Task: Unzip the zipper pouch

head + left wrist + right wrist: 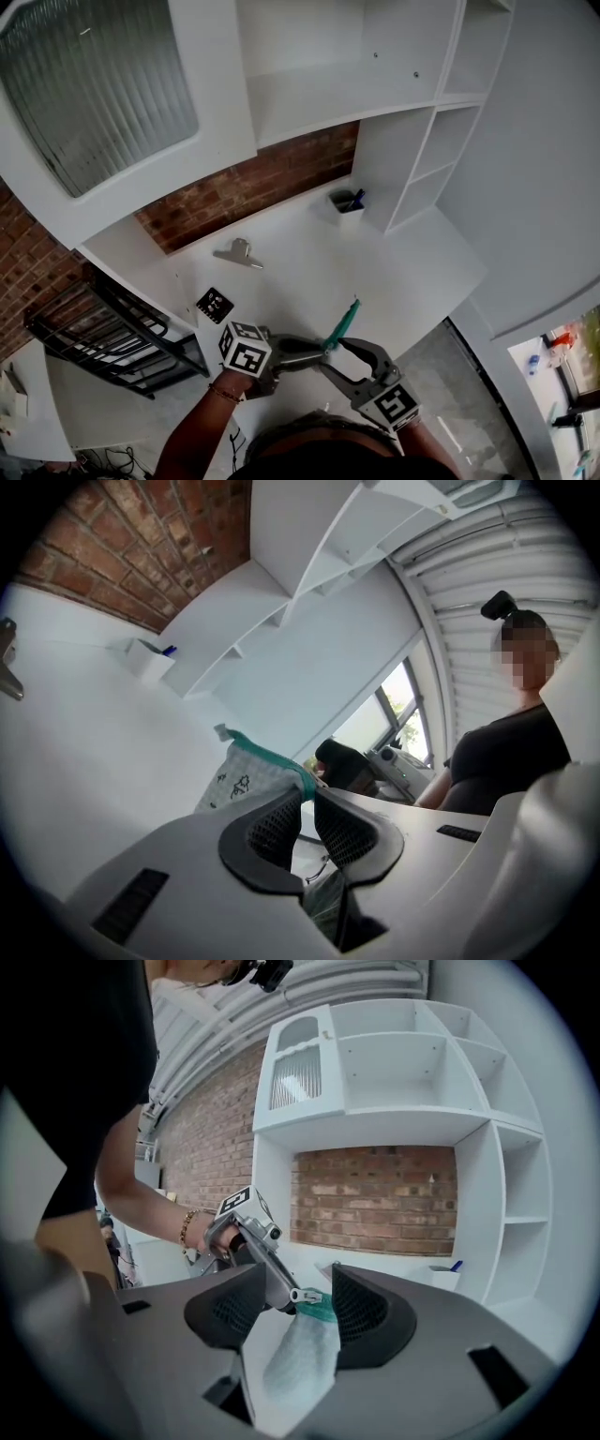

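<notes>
The zipper pouch (341,323), pale patterned fabric with a teal zipper edge, hangs in the air above the white desk (309,262). My left gripper (319,349) is shut on the teal end of the pouch (246,775), and the fabric is pinched between its pads (281,817). From the other side my right gripper (343,356) stands open around the pouch (298,1358). The small metal zipper pull (305,1295) lies in the gap between its pads, and neither pad presses on it. The left gripper (246,1232) shows there holding the pouch's far end.
A white pen cup (347,202) stands at the back of the desk near the shelf unit (422,159). A metal clip (239,253) and a marker card (214,305) lie on the desk. A black wire rack (112,328) sits at the left. A person (506,752) is at the right.
</notes>
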`<state>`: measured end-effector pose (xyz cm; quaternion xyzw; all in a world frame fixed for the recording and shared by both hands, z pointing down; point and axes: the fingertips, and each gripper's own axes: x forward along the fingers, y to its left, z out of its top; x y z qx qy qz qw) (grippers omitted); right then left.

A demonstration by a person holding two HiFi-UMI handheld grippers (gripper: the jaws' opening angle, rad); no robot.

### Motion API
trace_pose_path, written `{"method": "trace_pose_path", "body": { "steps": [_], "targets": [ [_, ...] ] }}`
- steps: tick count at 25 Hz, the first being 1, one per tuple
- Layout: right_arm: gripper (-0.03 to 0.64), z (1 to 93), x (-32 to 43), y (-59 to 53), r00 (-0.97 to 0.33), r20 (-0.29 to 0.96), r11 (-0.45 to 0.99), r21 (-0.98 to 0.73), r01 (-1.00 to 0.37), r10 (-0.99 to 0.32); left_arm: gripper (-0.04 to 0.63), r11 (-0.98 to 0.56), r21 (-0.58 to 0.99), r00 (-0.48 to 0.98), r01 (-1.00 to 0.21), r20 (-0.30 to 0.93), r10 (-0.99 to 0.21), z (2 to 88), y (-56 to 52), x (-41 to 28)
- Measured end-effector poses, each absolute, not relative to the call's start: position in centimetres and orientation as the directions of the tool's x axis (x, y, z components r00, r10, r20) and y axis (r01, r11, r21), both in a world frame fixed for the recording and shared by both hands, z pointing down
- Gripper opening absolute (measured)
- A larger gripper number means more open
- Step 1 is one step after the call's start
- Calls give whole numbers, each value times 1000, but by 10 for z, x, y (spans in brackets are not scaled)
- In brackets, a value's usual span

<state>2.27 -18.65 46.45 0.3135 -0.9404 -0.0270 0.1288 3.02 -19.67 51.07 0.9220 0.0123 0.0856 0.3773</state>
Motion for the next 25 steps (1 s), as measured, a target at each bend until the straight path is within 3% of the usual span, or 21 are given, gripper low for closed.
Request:
{"method": "trace_pose_path", "body": {
  "steps": [3,9,15,20,25],
  "targets": [
    [177,459,16,-179,-813,224,844,128,-522,-537,44,-723,691,987,15,107,122,499,-184,24],
    [167,455,3,-153,-842,341,907,212,-365,-418,44,-734,675,985,77,65,163,483,-165,16],
    [138,455,-4,-147,-830,373,883,386,-268,-415,43,-758,643,975,104,83,204,482,-163,14],
    [127,463,0,-148,-774,471,846,511,-151,-423,43,-752,643,963,145,84,257,480,-160,13],
    [103,459,-1,-149,-799,433,863,465,-199,-418,43,-762,634,961,134,105,257,482,-159,13]
  ]
}}
